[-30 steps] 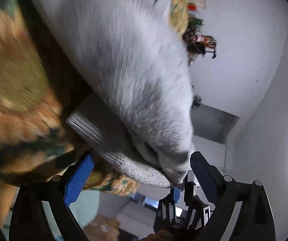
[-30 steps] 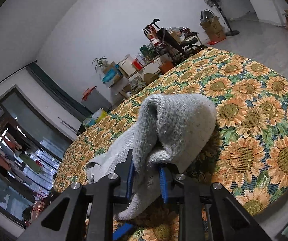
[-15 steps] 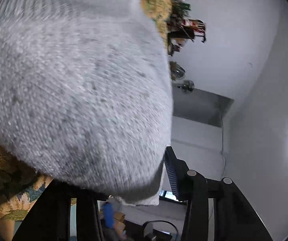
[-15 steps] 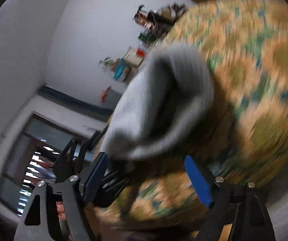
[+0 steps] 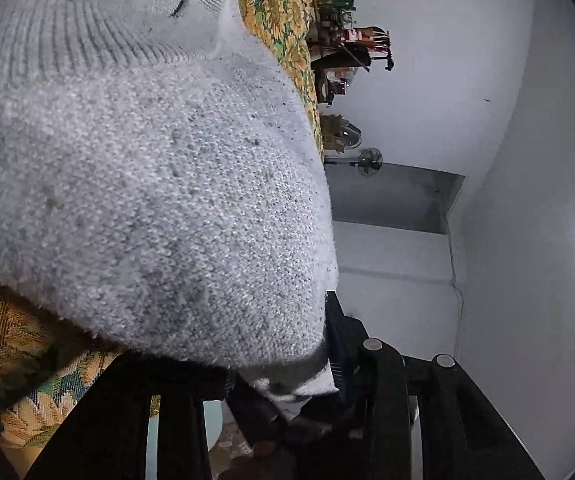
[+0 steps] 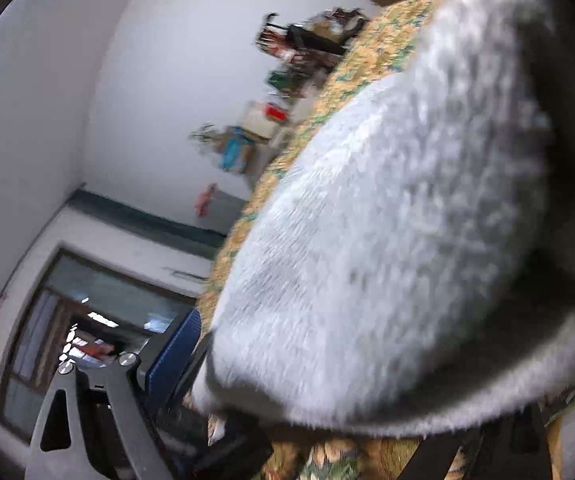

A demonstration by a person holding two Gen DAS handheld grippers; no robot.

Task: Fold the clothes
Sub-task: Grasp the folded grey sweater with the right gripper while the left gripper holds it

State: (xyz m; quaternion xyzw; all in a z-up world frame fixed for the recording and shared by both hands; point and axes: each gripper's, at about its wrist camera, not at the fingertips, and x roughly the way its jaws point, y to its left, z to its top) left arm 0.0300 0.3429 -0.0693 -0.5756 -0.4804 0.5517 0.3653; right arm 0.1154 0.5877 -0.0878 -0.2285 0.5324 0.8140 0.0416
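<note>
A grey knit sweater (image 5: 147,200) lies bunched on a sunflower-patterned cloth (image 5: 275,0) and fills most of both views. My left gripper (image 5: 231,340) is closing on a thick fold of it. The blue pad of one of its fingers (image 5: 335,344) presses the fabric, and the other finger is hidden under the knit. In the right wrist view the sweater (image 6: 387,220) bulges between the jaws of my right gripper (image 6: 351,380), which are opening. Its blue-padded finger (image 6: 175,352) stands clear of the fabric, and the other finger is mostly hidden.
The sunflower cloth (image 6: 367,52) runs back toward a white wall with cluttered shelves and a dark chair (image 5: 347,44). A standing fan (image 5: 369,162) is beside them. A window (image 6: 87,320) is to the left in the right wrist view.
My right gripper let go of the sweater fold, spread its jaws, sank and rolled. My left jaws came in from wide open onto the sweater, which now fills that view.
</note>
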